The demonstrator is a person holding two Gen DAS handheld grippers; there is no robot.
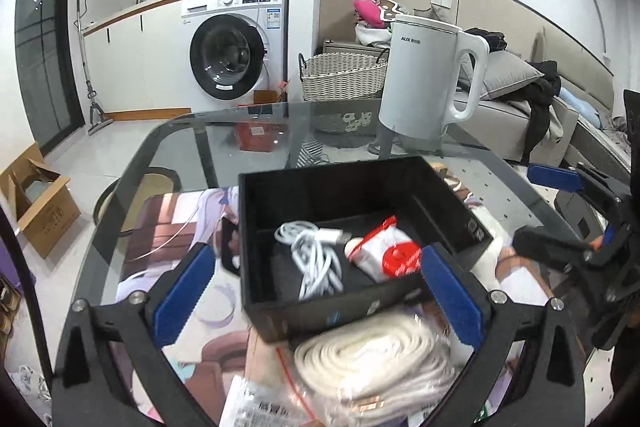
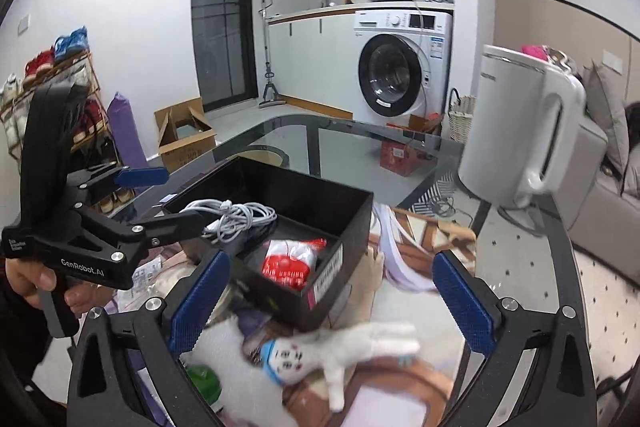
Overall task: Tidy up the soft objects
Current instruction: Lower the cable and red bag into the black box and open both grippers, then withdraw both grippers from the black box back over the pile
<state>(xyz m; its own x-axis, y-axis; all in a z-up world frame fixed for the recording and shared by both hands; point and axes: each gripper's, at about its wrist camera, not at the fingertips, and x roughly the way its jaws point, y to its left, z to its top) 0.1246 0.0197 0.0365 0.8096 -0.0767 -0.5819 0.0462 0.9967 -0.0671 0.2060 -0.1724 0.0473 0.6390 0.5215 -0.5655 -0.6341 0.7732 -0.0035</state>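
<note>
A black open box (image 1: 320, 187) stands on the printed mat and holds a coiled white cable (image 1: 316, 255) and a red-and-white bagged item (image 1: 388, 251). My left gripper (image 1: 320, 287) is open at the box's near wall with nothing gripped. A bagged coil of white rope (image 1: 376, 363) lies just below it. In the right wrist view the same box (image 2: 352, 227) shows the cable (image 2: 236, 217) and the bagged item (image 2: 294, 261). My right gripper (image 2: 332, 291) is open, and a blurred white glove (image 2: 320, 351) lies on the mat beneath it.
A white kettle (image 1: 424, 83) stands on the glass table (image 1: 208, 139) behind the box. A green object (image 2: 204, 383) lies near the glove. A hand (image 2: 36, 279) holds the left gripper (image 2: 172, 199). The right gripper (image 1: 540, 211) shows at the right edge.
</note>
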